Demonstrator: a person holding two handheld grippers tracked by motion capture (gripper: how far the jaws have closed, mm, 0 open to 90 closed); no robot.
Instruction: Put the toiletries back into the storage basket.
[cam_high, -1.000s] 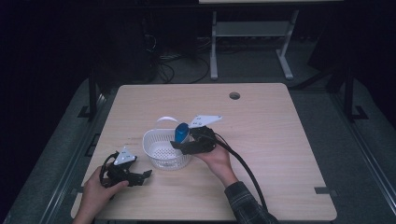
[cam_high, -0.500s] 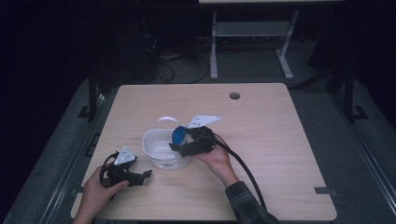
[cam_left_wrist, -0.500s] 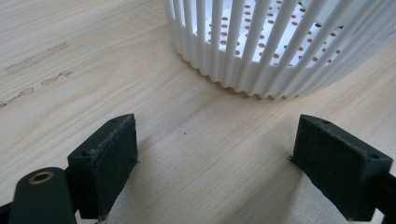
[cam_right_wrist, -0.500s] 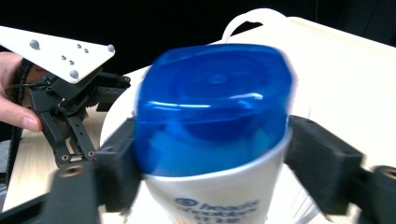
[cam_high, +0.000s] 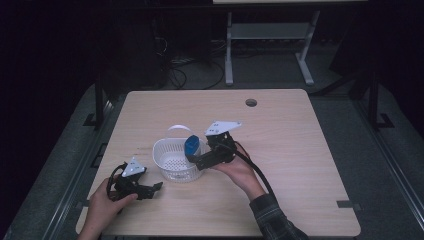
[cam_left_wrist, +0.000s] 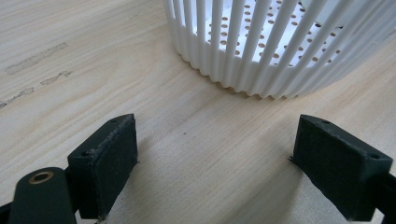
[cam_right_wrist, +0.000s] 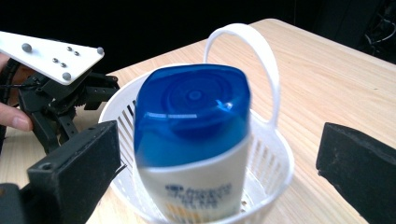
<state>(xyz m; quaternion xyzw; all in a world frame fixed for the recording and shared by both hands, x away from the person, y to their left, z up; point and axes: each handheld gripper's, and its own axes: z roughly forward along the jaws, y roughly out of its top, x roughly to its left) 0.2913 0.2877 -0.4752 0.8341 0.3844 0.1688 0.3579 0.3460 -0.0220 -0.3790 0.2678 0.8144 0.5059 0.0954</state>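
Bottle (cam_right_wrist: 191, 144), blue cap up, stands tilted in the white basket (cam_high: 172, 162) mid-table. Right gripper (cam_right_wrist: 215, 158) is wide open, jaws either side of the bottle, not touching. Left gripper (cam_left_wrist: 219, 163) open and empty, near-left of basket. Bottle looks like smooth, rigid plastic, probably slippery; grip the body below the cap.

Black two-jaw left claw (cam_high: 155, 187), right claw (cam_high: 192, 159); grey triangular plates; black cable; dark plaid sleeve
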